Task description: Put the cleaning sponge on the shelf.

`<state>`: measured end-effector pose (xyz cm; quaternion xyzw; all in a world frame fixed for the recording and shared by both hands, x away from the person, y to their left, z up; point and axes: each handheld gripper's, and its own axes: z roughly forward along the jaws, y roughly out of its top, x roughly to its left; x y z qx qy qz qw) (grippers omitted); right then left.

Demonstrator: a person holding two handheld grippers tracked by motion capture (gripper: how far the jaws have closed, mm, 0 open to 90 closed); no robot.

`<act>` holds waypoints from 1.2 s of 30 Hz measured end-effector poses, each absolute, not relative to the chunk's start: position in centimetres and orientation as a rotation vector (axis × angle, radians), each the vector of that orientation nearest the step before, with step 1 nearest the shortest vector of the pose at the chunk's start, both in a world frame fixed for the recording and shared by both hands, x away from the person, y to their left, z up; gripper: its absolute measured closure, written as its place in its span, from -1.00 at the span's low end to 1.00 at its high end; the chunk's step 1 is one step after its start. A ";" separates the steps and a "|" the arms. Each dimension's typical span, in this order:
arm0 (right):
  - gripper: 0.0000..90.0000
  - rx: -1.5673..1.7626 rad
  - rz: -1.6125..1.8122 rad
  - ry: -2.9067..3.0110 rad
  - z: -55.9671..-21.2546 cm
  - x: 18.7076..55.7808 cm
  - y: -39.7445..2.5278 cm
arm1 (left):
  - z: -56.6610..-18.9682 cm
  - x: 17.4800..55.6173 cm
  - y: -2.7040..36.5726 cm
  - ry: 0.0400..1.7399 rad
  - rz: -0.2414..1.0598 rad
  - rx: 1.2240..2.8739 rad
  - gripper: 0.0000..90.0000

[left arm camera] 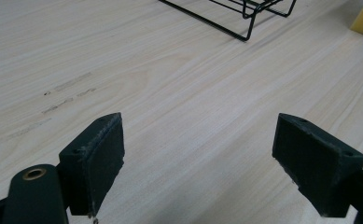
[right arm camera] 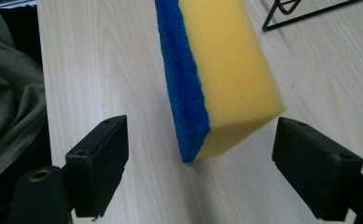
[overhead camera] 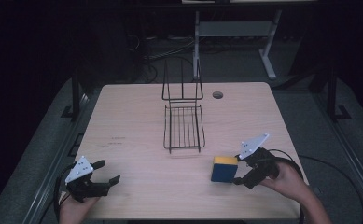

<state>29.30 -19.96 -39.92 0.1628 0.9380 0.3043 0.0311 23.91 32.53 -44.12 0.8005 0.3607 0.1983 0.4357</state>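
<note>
My left tool [overhead camera: 105, 172] sits at the near left corner of the pale wooden surface [overhead camera: 132, 121], held in my left hand [overhead camera: 74, 207], with its grey three-cornered plate on top. Its jaws stand wide apart with nothing between them; in the left gripper view I look past both black pads [left arm camera: 100, 158] at bare wood grain with a few faint dark scuff marks off to the left.

My right tool [overhead camera: 237, 169] is at the near right, held in my right hand [overhead camera: 289, 182], its cable looping away behind it. Its jaws are also spread wide and grip nothing. Just ahead of them is a sponge [overhead camera: 224, 169], yellow foam with a blue scouring layer, standing on its edge on the surface rather than lying flat. In the right gripper view the sponge [right arm camera: 221, 74] rises between the lines of my two jaws but beyond their tips, apart from both pads, with the blue layer toward the left pad and the yellow foam toward the right one. A fold of grey-green cloth [right arm camera: 9, 93] shows past the surface's edge on the left of that view.

Beyond the sponge, near the middle of the surface, stands a black wire rack [overhead camera: 184, 123] with a flat grid base and an upright back frame, well apart from both tools. A small round hole [overhead camera: 218, 95] sits in the surface near the far edge, right of the rack.
</note>
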 end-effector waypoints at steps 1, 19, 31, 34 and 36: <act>-0.60 0.494 0.938 2.888 -39.9 29.4 -19.9 | -44.1 23.9 32.5 0.897 0.493 1.993 -0.64; -0.42 0.483 0.946 2.914 -40.7 30.3 -18.9 | -44.1 23.9 32.5 0.894 0.490 1.991 -0.64; -0.06 0.483 0.928 2.922 -41.1 30.8 -18.3 | -44.1 23.9 32.6 0.897 0.494 1.988 -0.64; 0.02 0.486 0.927 2.931 -41.1 30.8 -18.3 | -44.0 23.9 32.6 0.895 0.497 1.986 -0.64; 0.06 0.484 0.934 2.932 -41.1 30.8 -18.3 | -44.0 23.9 32.6 0.896 0.498 1.986 -0.64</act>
